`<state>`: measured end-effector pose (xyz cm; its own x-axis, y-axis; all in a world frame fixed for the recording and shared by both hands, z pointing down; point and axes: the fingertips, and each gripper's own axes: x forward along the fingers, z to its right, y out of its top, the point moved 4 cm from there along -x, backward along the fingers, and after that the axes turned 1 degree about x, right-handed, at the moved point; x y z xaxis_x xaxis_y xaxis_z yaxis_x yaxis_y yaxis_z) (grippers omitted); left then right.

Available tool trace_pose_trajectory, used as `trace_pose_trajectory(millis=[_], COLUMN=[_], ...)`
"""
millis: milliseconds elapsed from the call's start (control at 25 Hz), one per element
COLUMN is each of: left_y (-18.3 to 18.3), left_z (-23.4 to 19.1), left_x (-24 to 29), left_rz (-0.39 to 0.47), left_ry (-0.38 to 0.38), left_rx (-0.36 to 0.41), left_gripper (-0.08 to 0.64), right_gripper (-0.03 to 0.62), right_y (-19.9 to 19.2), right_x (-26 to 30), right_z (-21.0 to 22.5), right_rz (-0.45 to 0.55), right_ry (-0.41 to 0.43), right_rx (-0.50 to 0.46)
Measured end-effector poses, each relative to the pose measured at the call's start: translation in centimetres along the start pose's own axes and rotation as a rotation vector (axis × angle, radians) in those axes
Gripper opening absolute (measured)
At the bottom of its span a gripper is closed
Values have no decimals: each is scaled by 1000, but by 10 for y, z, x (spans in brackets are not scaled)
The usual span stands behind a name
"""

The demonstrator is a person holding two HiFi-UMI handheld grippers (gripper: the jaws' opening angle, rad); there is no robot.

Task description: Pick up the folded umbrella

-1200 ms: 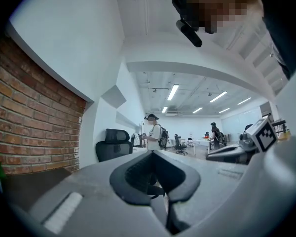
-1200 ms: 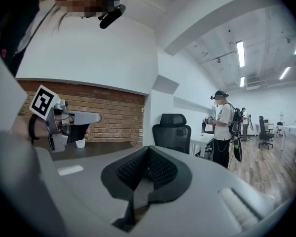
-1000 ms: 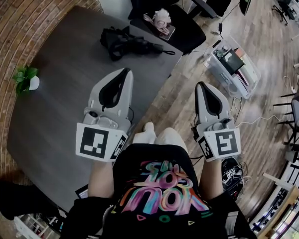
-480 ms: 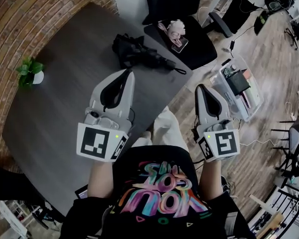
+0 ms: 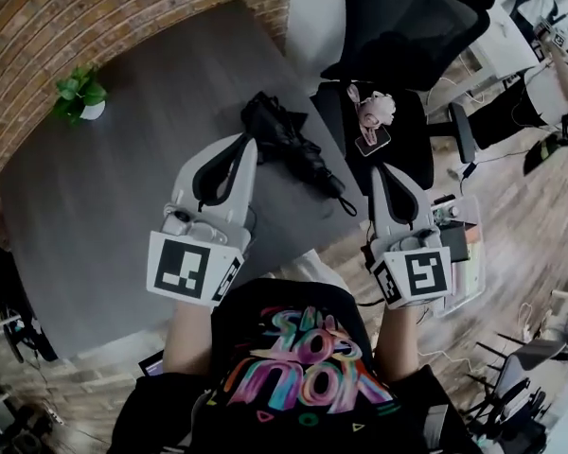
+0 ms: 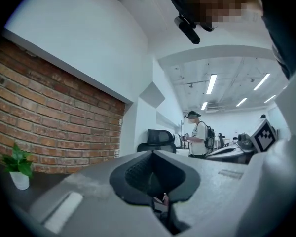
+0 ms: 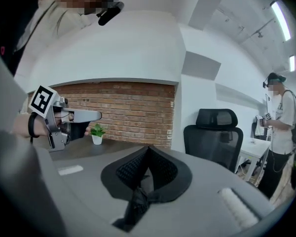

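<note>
Folded umbrella lies on the table, close to the table edge that faces the office chair, its strap end reaching that edge. Left gripper is over the table, tips just beside the umbrella, jaws pressed together, nothing between them. Right gripper is off the table, past the same edge, jaws also closed and empty. Risks, as judged: closed tips arriving at the umbrella would shove it rather than take it, and it could slide off the table edge. A bite on loose cloth alone may let the body sag or slip free. The strap could snag.
</note>
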<state>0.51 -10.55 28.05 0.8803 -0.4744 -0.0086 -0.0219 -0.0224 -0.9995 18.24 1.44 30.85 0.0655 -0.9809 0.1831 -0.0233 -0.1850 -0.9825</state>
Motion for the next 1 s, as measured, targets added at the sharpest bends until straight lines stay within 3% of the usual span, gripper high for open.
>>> trace_pose_trajectory(millis=[440, 760, 1000], left_y=[4, 2, 2], left_z=[1, 1, -11], left_x=[12, 0, -16], left_rz=[1, -27, -31], left_ry=[285, 401, 440], left_rx=[36, 19, 4], left_gripper=[2, 2, 2], right_gripper=[-1, 0, 0], right_y=[8, 7, 11], right_x=[65, 86, 101], right_z=[27, 19, 2], right_rz=[24, 26, 22], right_ry=[302, 416, 451], right_rx=[-46, -47, -51])
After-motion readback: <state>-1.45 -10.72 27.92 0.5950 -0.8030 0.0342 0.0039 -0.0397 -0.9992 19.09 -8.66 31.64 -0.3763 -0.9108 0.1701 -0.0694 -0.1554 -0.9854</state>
